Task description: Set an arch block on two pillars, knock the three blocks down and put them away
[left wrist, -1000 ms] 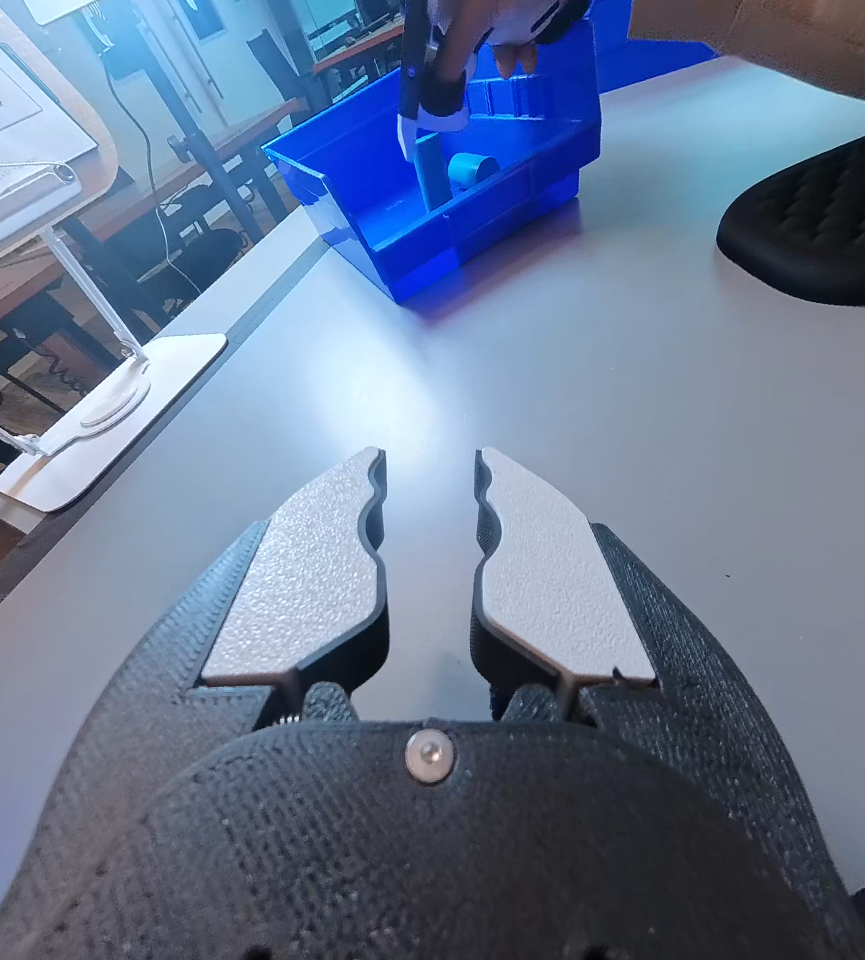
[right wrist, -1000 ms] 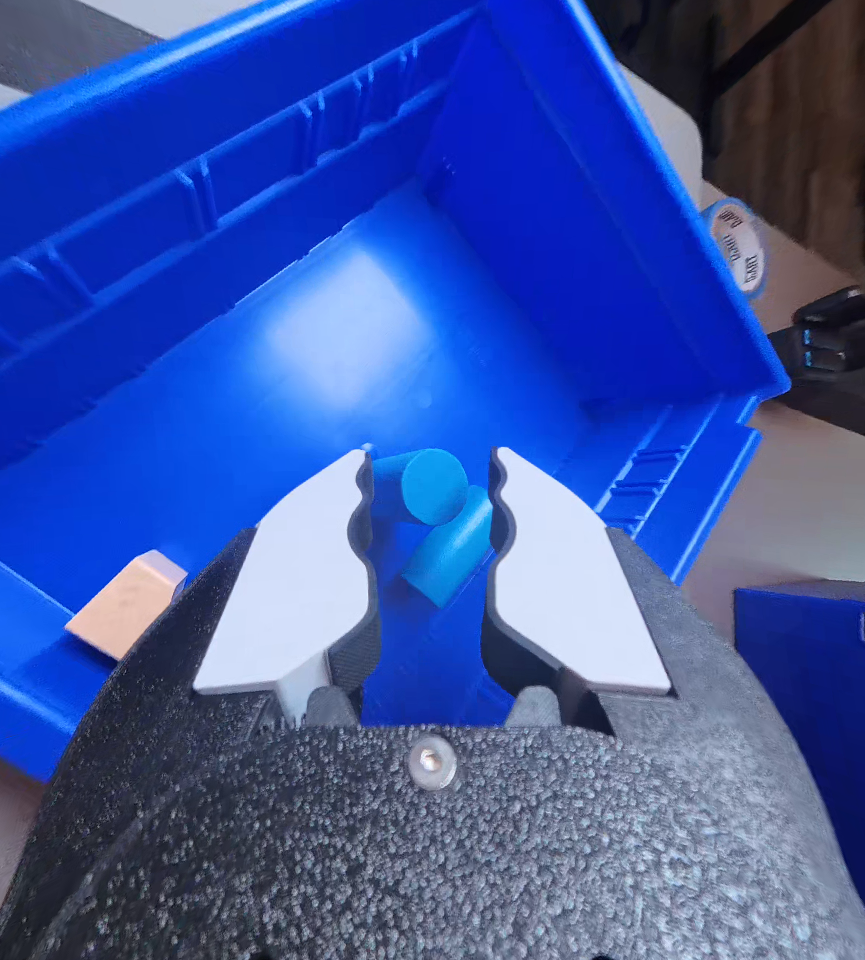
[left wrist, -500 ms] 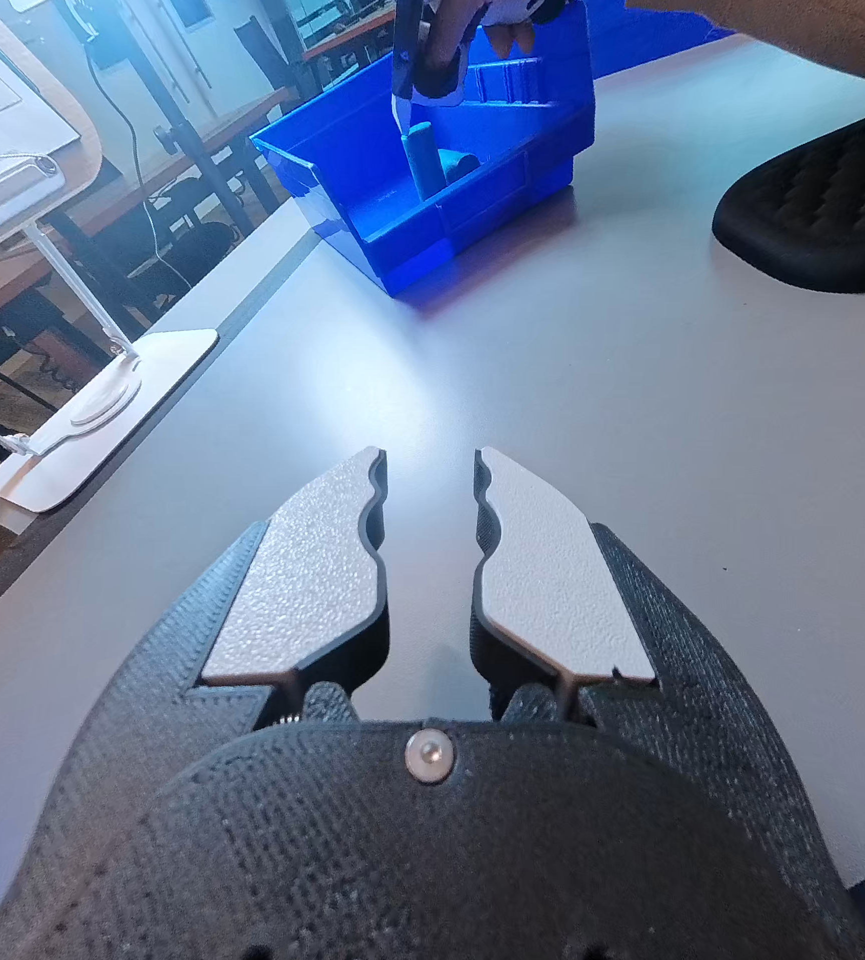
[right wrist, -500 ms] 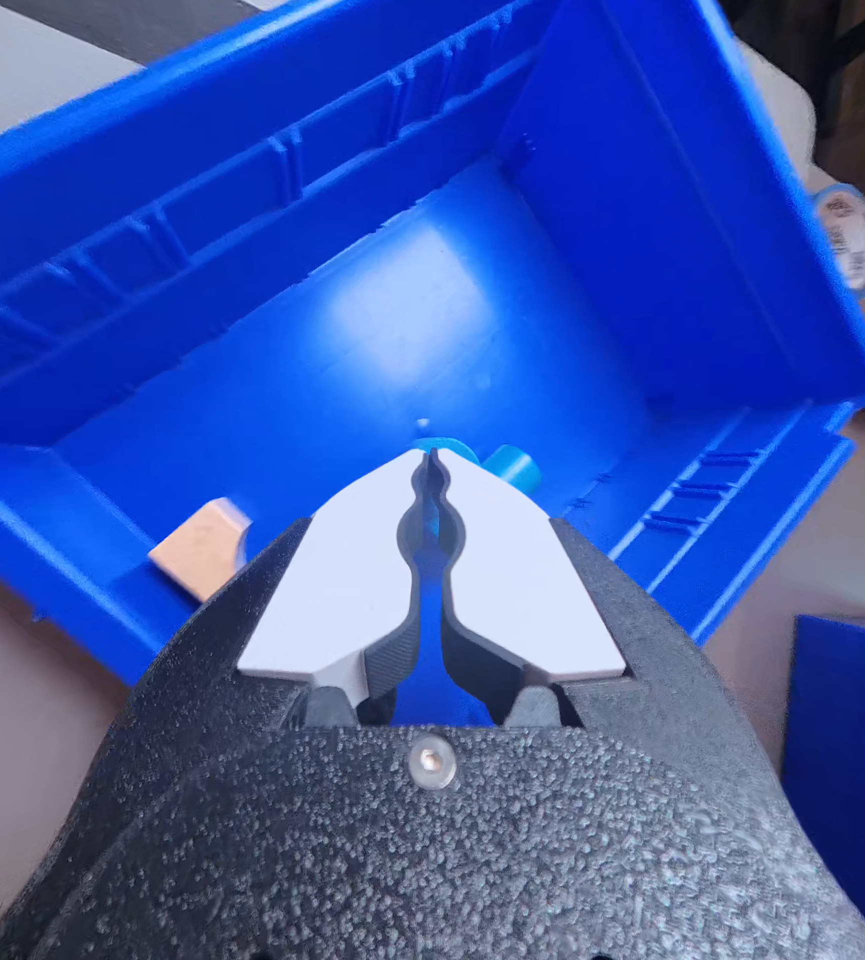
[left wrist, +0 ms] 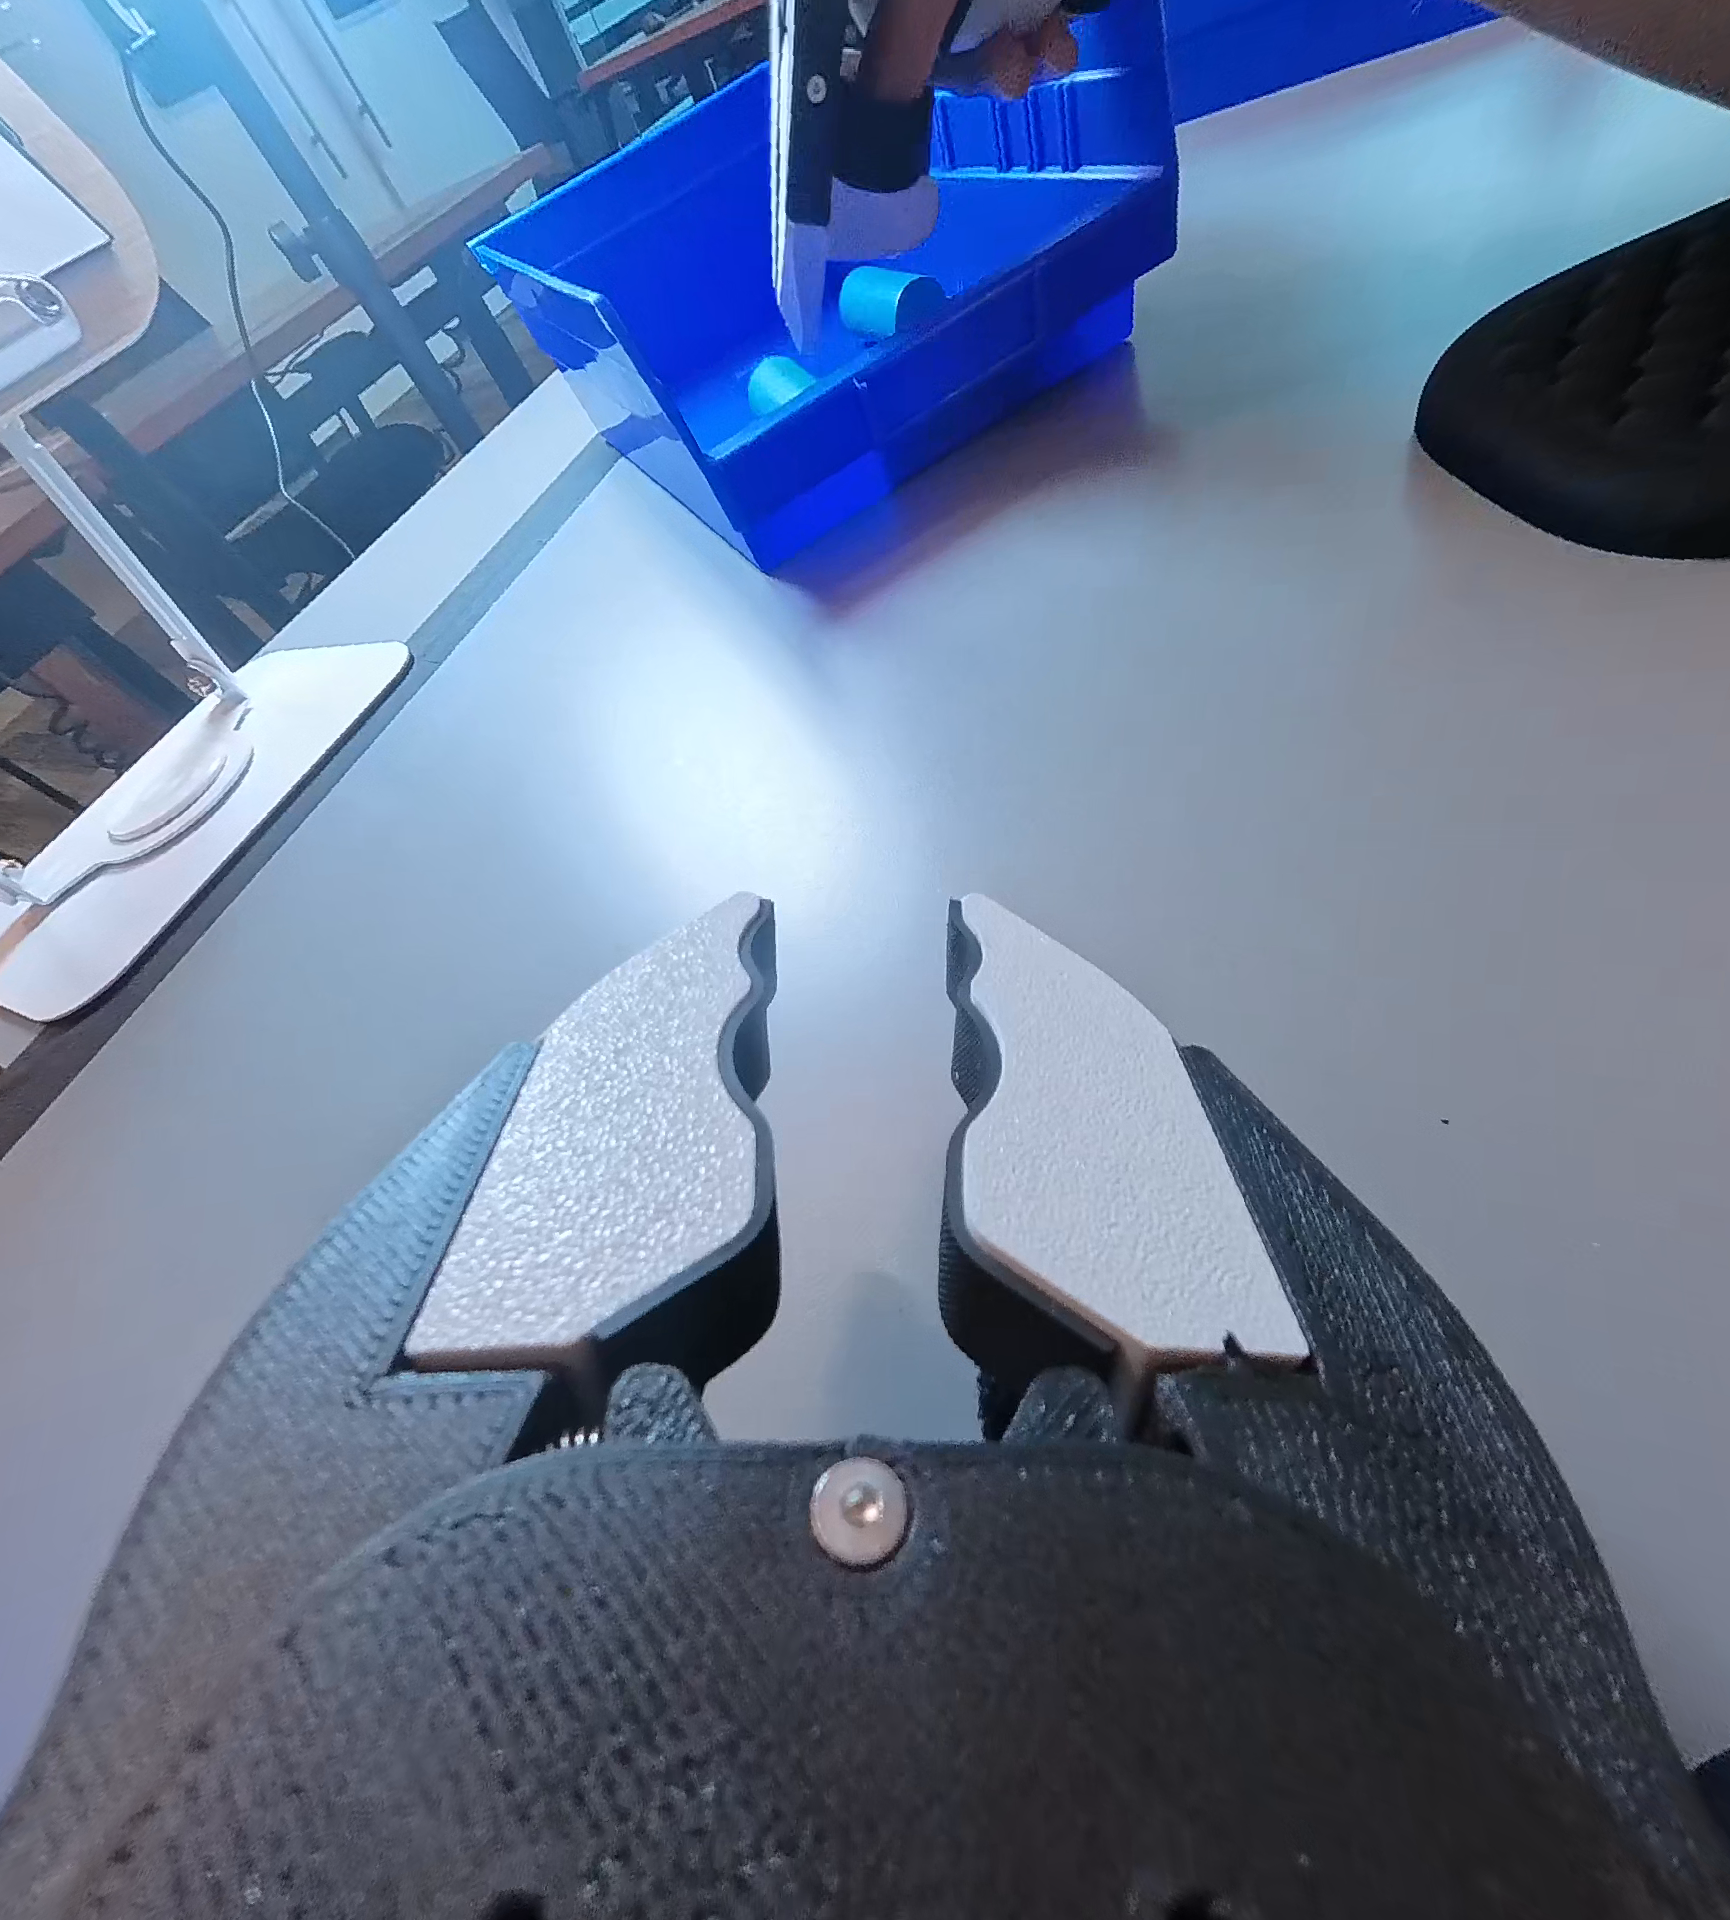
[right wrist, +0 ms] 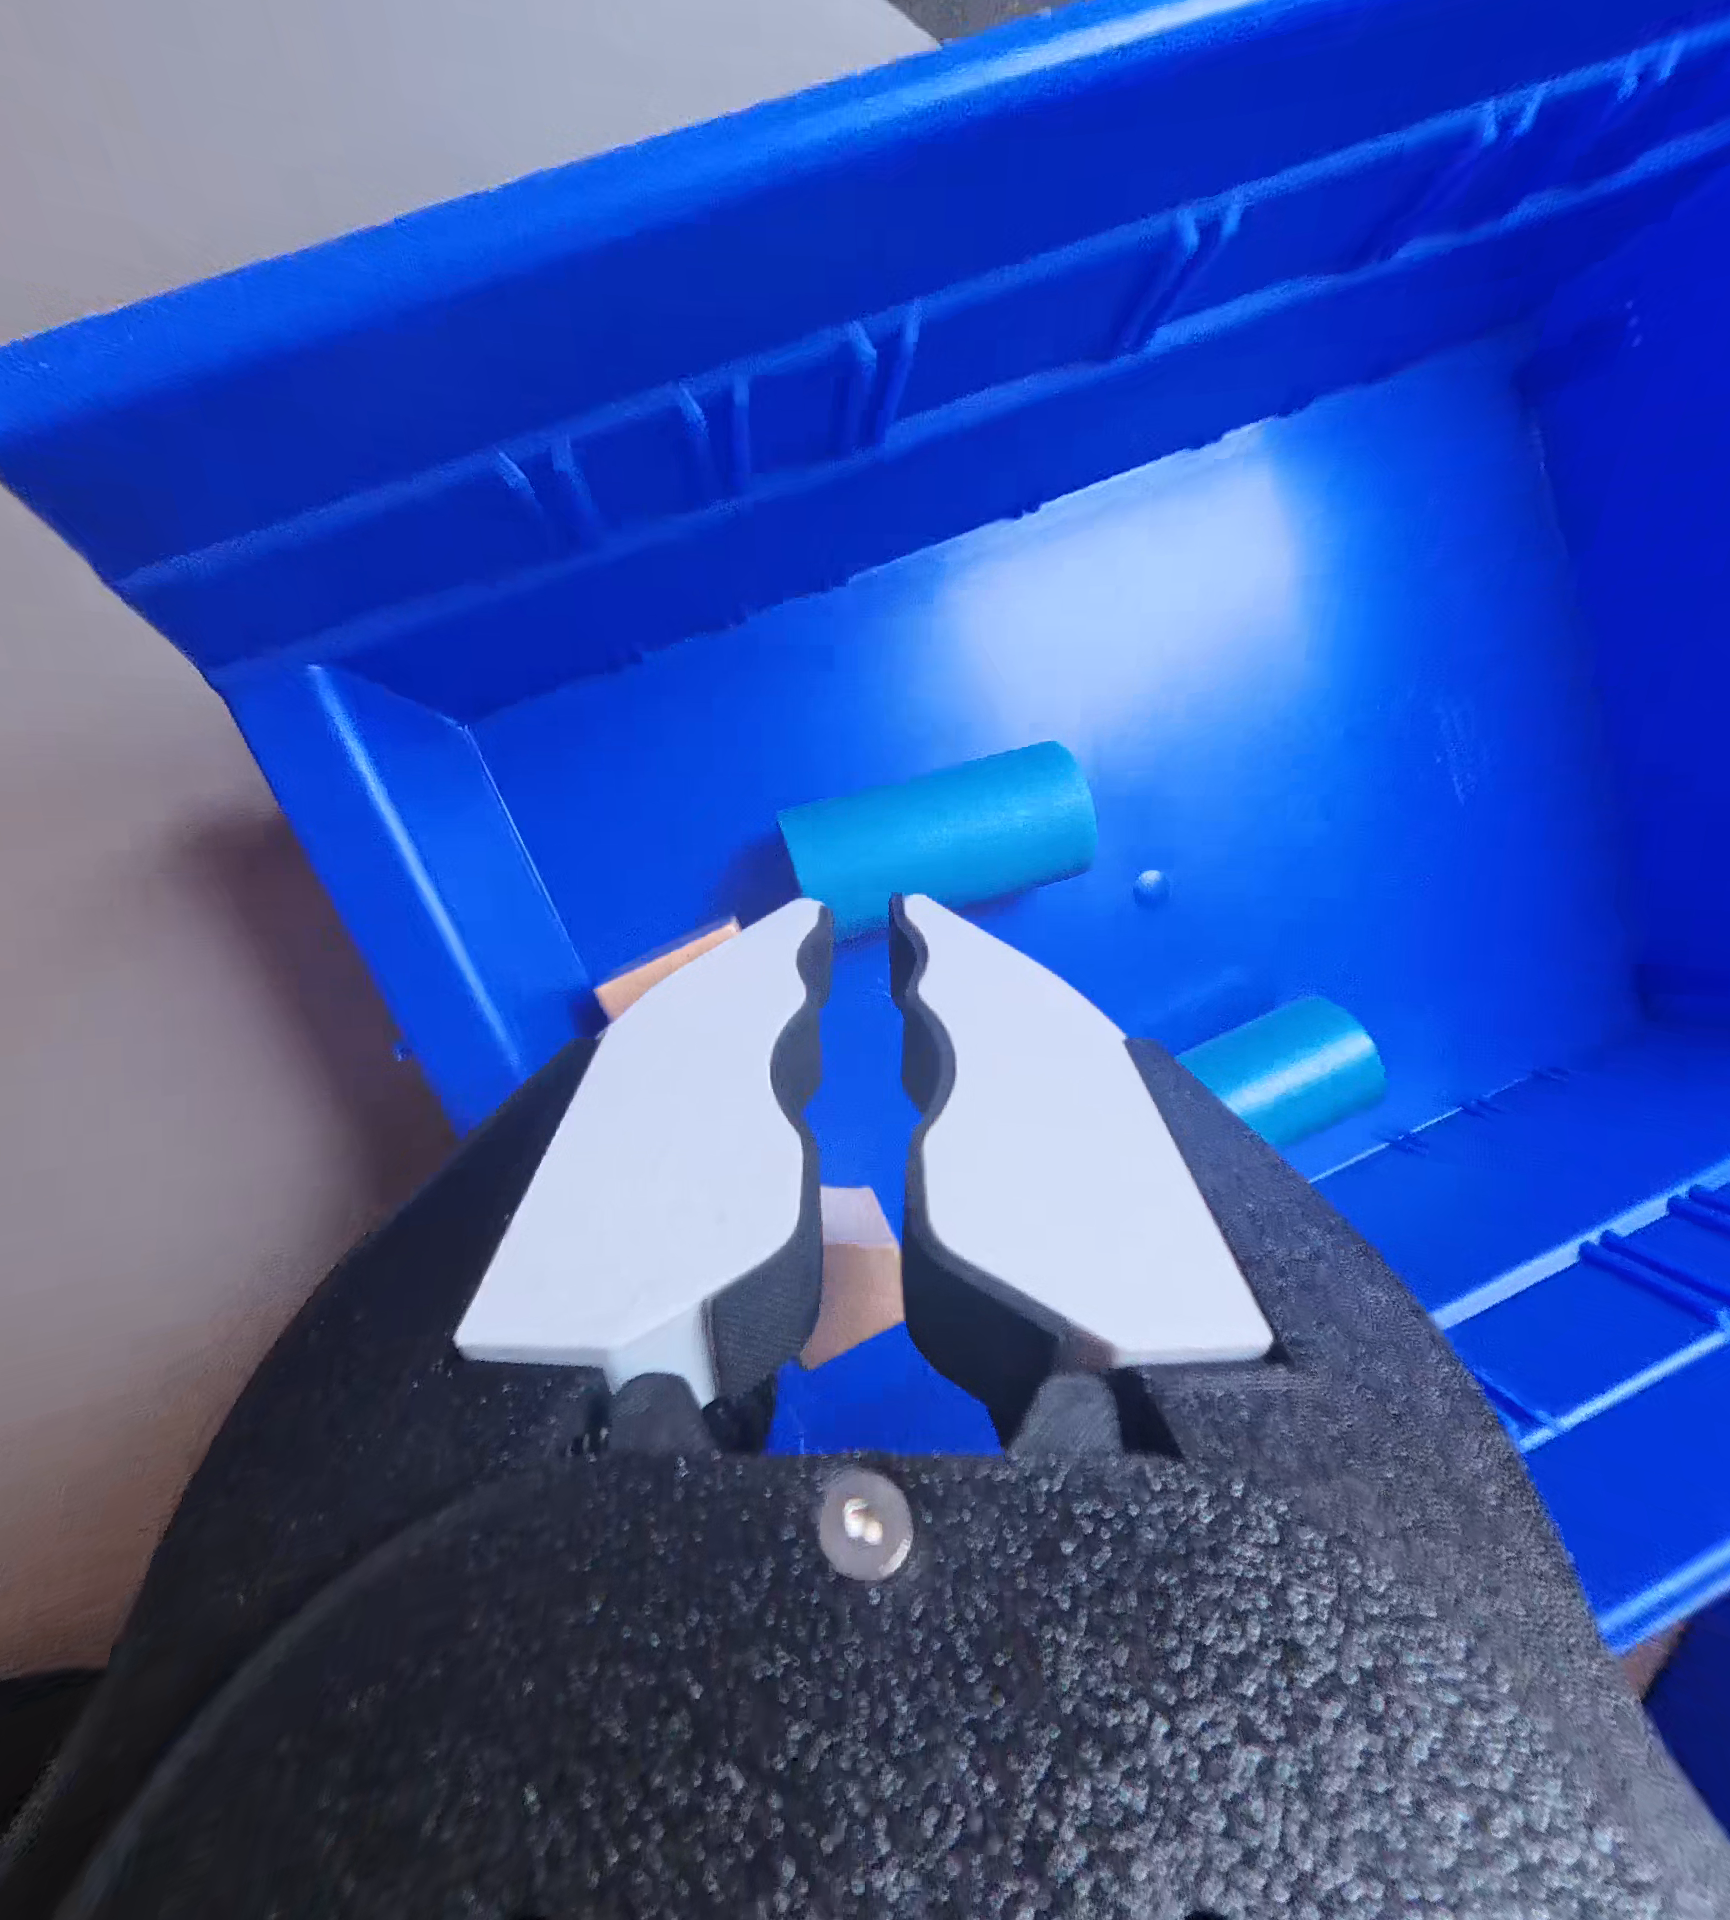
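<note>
Inside the blue bin (right wrist: 632, 343), right hand-held gripper (right wrist: 859, 914) slightly parted, seemingly empty; left hand-held gripper (left wrist: 859, 920) apart, empty.

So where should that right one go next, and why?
Probably lift the right gripper straight up out of the blue bin: both teal pillars and the tan arch block already lie inside, and its jaws, slightly apart, hold nothing.

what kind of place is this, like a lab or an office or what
Most likely an office or lab workspace: a grey table holding a blue storage bin, a white desk-lamp base at its edge, and more desks with cables behind.
</note>
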`<state>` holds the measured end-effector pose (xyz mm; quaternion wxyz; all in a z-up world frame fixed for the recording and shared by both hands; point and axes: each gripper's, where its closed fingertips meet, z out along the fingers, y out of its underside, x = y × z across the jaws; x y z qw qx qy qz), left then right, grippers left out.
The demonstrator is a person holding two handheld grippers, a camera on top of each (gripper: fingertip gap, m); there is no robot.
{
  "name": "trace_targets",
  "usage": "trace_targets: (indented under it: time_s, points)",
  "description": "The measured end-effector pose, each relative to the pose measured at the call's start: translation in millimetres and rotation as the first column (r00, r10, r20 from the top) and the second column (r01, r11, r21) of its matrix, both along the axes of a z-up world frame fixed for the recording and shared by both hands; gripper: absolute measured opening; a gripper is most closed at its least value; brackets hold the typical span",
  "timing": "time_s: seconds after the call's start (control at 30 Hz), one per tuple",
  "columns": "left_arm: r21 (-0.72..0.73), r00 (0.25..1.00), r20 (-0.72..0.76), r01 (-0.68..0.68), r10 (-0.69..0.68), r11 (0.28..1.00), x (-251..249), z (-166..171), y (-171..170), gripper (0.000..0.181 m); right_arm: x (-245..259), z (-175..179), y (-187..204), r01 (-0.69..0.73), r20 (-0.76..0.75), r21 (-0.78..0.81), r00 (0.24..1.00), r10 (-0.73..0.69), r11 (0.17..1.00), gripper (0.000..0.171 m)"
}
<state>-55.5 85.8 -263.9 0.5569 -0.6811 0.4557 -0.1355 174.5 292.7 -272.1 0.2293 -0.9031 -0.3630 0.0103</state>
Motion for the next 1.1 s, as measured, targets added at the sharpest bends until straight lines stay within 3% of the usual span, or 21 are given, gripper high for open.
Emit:
trace_targets:
  time_s: [0.03,0.17,0.23,0.33,0.47,0.63,0.8,0.9,1.03,1.1]
  points:
    - [0.001,1.000,-0.003,0.001,-0.001,1.000,0.2,-0.3,-0.1,0.032,-3.1,-1.2,2.8,-0.021,0.026,0.026,0.999,0.020,0.999,0.011]
    - [0.002,1.000,-0.008,0.002,-0.002,1.000,0.2,-0.9,-0.4,0.031,-22.4,-10.8,7.8,-0.066,0.033,0.055,0.997,0.064,0.996,0.014]
    - [0.004,1.000,-0.007,0.003,-0.003,1.000,0.2,-0.4,-0.5,0.031,-10.1,-12.0,20.3,-0.028,0.136,0.115,0.991,0.013,0.993,0.014]
    - [0.003,1.000,-0.011,0.005,-0.005,1.000,0.5,-1.1,-0.9,0.031,6.3,-12.1,29.6,0.062,0.172,0.149,0.981,-0.088,0.987,0.015]
    - [0.002,1.000,-0.013,0.008,-0.008,1.000,1.0,-1.5,-1.3,0.031,48.7,-16.0,30.2,0.172,0.324,0.163,0.921,-0.218,0.972,0.015]
    - [0.004,1.000,-0.008,0.006,-0.006,1.000,0.4,-0.7,-0.9,0.031,65.3,10.8,35.9,0.208,0.331,0.276,0.896,-0.296,0.938,0.016]
    - [0.007,1.000,-0.005,0.001,-0.001,1.000,-0.3,0.2,-0.1,0.030,49.5,58.9,41.0,0.206,0.140,0.422,0.948,-0.287,0.883,0.019]
    - [0.025,0.999,0.033,-0.027,0.026,0.999,-5.5,10.1,3.3,0.030,17.2,91.8,37.2,0.217,-0.125,0.485,0.976,-0.178,0.847,0.024]
    - [0.047,0.986,0.126,-0.120,0.113,0.992,-28.0,37.3,15.0,0.031,-25.2,134.1,0.0,0.229,-0.477,0.523,0.877,0.059,0.821,0.037]
    - [0.070,0.972,0.167,-0.178,0.164,0.982,-45.6,55.1,21.7,0.032,-34.7,148.1,-23.7,0.226,-0.551,0.555,0.820,0.151,0.801,0.043]
